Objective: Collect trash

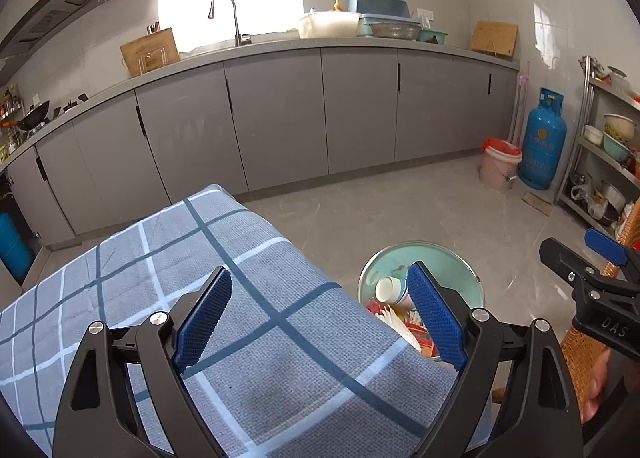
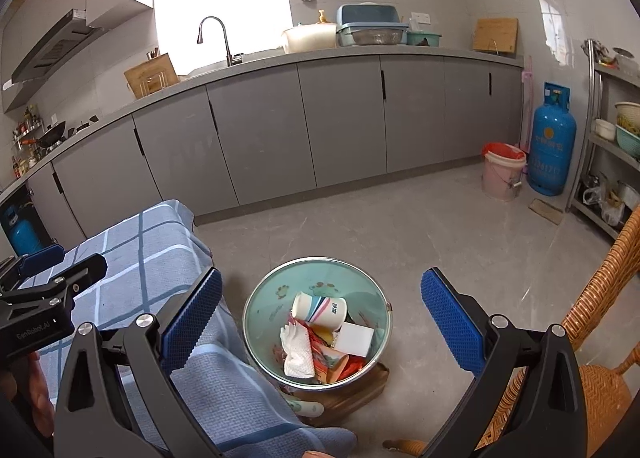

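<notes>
A metal trash pail (image 2: 256,298) with a teal inside stands on the floor beside the table. It holds a paper cup (image 2: 320,308), a crumpled tissue (image 2: 298,354), a white block (image 2: 354,338) and red wrappers (image 2: 334,364). My right gripper (image 2: 322,324) hangs open above the pail with nothing between its pads. My left gripper (image 1: 320,318) is open wide over the blue checked tablecloth (image 1: 180,266), also with nothing in it. The pail (image 1: 440,258) shows just past its right finger, with the cup (image 1: 390,289) inside. A blue pad (image 1: 604,244) of the right gripper shows at the far right.
Grey kitchen cabinets (image 1: 280,118) run along the back under a counter with a sink. A pink bucket (image 1: 500,168) and a blue gas cylinder (image 1: 542,142) stand at the right wall beside a metal rack (image 1: 612,162). A wicker chair (image 2: 600,318) is close on the right.
</notes>
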### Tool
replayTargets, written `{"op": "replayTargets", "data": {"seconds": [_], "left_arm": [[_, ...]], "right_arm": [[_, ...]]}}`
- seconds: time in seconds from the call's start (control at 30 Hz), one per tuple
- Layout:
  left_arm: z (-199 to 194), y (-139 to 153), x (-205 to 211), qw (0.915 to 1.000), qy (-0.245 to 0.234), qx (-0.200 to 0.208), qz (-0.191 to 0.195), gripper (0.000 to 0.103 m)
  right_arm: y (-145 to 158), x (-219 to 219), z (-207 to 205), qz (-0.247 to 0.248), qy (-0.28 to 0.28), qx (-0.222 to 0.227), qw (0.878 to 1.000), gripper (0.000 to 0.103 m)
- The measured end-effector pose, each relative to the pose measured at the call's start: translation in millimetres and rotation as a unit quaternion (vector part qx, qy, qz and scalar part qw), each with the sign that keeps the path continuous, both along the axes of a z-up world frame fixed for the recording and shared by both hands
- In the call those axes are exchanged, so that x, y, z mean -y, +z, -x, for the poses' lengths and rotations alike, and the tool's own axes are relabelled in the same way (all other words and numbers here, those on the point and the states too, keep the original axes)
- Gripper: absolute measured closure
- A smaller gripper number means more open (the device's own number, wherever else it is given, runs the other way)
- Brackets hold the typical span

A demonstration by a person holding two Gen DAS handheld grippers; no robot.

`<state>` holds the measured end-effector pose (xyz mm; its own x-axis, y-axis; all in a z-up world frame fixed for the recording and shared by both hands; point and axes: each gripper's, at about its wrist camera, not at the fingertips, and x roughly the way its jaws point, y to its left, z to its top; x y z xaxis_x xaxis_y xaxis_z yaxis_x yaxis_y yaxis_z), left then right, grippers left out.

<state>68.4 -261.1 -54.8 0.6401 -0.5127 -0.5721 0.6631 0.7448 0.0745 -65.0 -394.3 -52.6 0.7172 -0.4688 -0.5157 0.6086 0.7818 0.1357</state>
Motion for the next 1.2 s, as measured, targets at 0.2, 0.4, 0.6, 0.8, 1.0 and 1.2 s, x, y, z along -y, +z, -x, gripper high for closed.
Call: {"op": "replayTargets", "data": {"seconds": [0.2,0.4,0.6,0.8,1.0,1.2], "left_arm": [[0.5,6.7,-6.8,0.9999,0.003,0.002,0.010,0.015],[0.6,9.7,-8.3,0.9999,0.003,0.005,0.015,0.015],[-0.2,10.4,-11.0,0.9998,0.004,0.005,0.016,0.015],[0.9,11.2,-10.4,0.9998,0.007,0.004,0.017,0.015],[0.3,10.8,-10.6,0.9999,0.008,0.003,0.014,0.015],[1.4,10.2,-9.0,0.9999,0.008,0.004,0.013,0.012]], "right_arm": [[5.4,-6.8,0.7,0.007,0.002,0.001,1.000,0.005],[8.7,-9.1,1.6,0.013,0.001,0.001,1.000,0.005],[10.4,-11.4,-0.1,0.014,0.004,0.000,1.000,0.005],[11.3,-11.3,-0.6,0.015,0.004,0.000,1.000,0.005],[11.5,-10.9,-1.0,0.014,0.004,-0.001,1.000,0.005],[11.0,-10.6,-1.5,0.015,0.004,-0.001,1.000,0.005]]}}
